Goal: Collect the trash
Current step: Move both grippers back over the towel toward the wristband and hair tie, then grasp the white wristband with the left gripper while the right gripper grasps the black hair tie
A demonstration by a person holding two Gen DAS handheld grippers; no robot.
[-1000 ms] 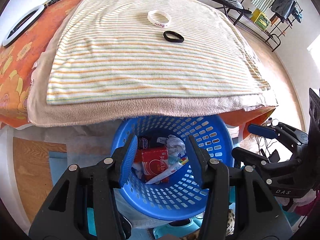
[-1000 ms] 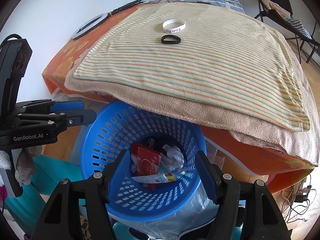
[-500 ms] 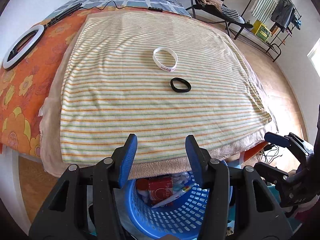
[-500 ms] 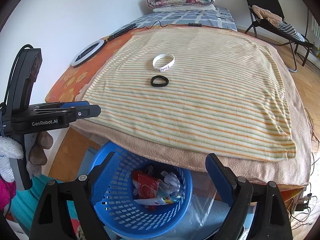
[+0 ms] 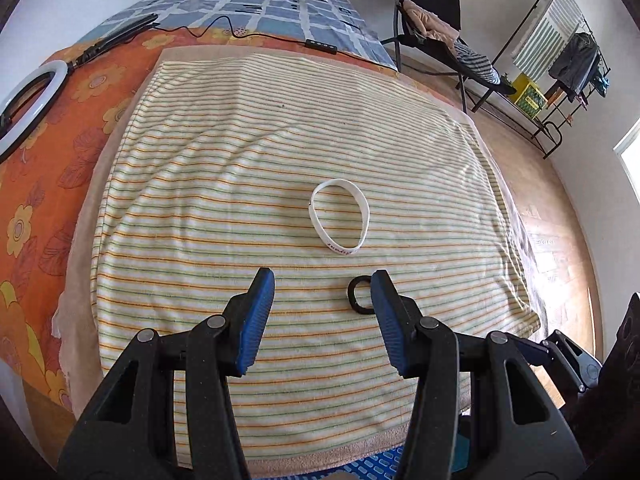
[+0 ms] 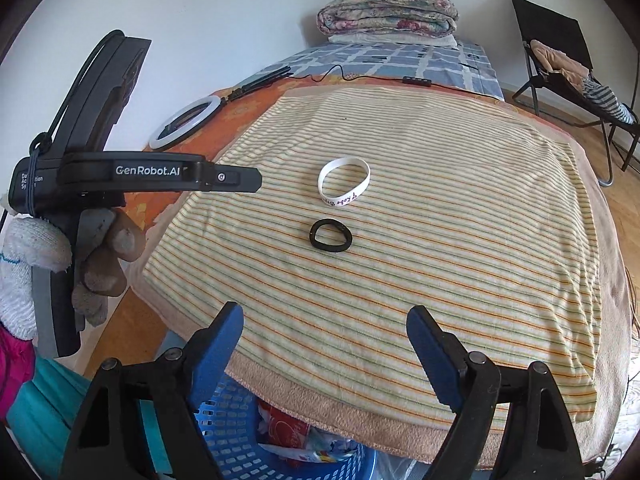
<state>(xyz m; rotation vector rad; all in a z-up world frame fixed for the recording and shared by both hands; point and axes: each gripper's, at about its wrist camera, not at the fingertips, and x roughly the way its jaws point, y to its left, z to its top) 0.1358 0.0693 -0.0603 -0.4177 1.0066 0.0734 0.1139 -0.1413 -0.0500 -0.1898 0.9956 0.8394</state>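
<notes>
Looking at a half-full blue basket (image 6: pixel 224 420), both claws apart and empty, white wristband (image 6: pixel 344 182) and black band (image 6: pixel 330 236) left.

1. Towel (image 6: pixel 460 216): cream with thin orange and green stripes.
2. Wristband (image 6: pixel 344 182): white, dark lettering.
3. Hair tie (image 6: pixel 331 235): black.
4. Basket (image 6: pixel 224 424): blue.
5. Bedsheet (image 5: pixel 48 152): orange, floral.

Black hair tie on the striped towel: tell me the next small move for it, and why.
Probably shift the left gripper slightly right and lower it over the black hair tie. Both grippers are empty, and the tie lies flat on the striped towel, just off the left gripper's right finger and nearer than the white wristband. The right gripper, its jaws closing, is farther back.
</notes>
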